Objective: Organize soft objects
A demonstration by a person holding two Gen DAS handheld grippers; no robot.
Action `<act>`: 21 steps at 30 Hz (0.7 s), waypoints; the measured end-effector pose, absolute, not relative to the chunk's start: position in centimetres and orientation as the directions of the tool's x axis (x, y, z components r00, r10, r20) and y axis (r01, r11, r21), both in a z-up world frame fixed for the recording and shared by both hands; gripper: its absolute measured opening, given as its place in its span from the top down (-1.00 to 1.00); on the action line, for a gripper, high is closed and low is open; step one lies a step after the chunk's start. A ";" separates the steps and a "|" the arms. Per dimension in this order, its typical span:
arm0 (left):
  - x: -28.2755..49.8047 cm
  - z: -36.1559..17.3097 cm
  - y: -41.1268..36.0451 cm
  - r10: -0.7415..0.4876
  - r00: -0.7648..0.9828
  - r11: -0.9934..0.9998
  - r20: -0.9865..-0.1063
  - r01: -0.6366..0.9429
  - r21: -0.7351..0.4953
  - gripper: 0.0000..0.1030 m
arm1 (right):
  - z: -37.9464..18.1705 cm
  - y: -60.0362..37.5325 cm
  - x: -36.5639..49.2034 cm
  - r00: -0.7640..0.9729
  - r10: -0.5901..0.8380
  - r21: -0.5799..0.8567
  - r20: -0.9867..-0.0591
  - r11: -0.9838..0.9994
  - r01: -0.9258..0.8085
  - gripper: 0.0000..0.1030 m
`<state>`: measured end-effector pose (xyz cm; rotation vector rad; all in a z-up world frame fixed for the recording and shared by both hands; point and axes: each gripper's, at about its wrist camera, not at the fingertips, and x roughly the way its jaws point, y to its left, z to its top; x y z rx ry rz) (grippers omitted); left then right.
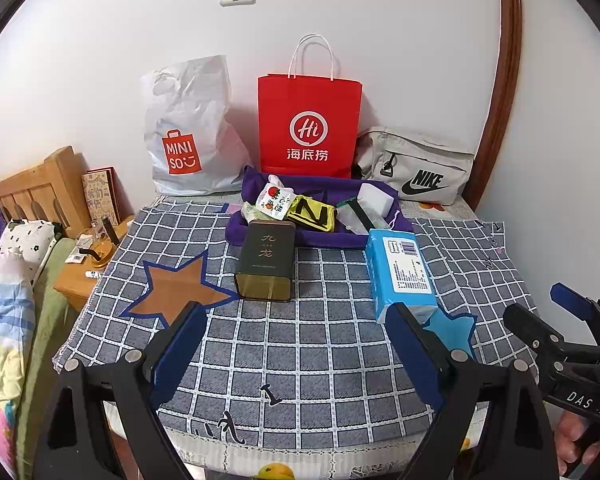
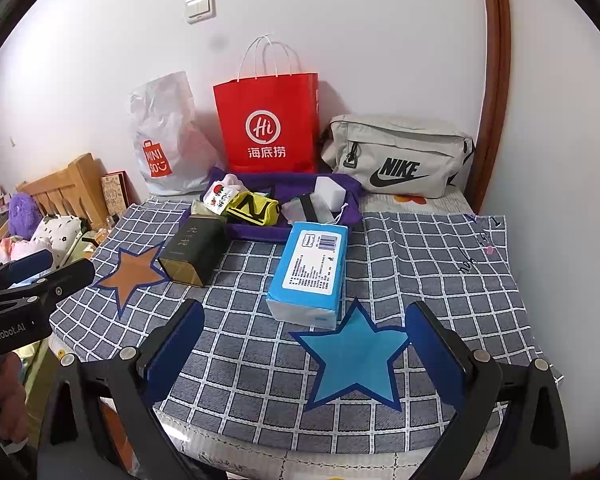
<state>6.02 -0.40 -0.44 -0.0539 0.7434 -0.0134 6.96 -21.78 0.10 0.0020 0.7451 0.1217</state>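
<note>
A: Where do the left tongs (image 1: pixel 296 344) stand?

B: Spread wide over the checked cloth (image 1: pixel 300 360) on the surface, with nothing between the blue pads (image 1: pixel 180 344). They touch nothing.

A: And the right tongs (image 2: pixel 304 344)?

B: Also wide apart and empty, above the blue star (image 2: pixel 352 360). The tip of each pair shows at the edge of the other's view.

A: Where are the soft things?

B: The tissue pack (image 2: pixel 312 272) lies flat on the cloth just beyond the blue star, label up. Behind it is the purple tray (image 2: pixel 256 232), which holds a small pouch with a tomato print (image 2: pixel 220 196), a yellow and black pouch (image 2: pixel 252 208), a white sponge block (image 2: pixel 330 188) and a clear packet (image 2: pixel 304 206).

A: Anything hard nearby?

B: A dark tin (image 1: pixel 266 264) on its side, its top end touching the tray's front edge, beside the brown star (image 1: pixel 176 292).

A: And at the back?

B: Three bags lean on the wall: a white plastic bag (image 1: pixel 188 132) at the left, a red paper bag (image 1: pixel 310 120) in the middle and a grey Nike bag (image 1: pixel 416 164) at the right. The red one stands upright just behind the tray.

A: To the left of the surface?

B: A bed (image 1: pixel 4 300) with pillows and a small nightstand (image 1: pixel 80 284).
</note>
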 end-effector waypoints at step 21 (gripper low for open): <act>5.9 -0.4 -0.3 -0.033 0.737 0.998 -0.675 -0.006 -0.055 -0.77 | 0.4 -21.6 6.7 0.733 0.119 0.044 -0.670 0.992 -0.120 -0.93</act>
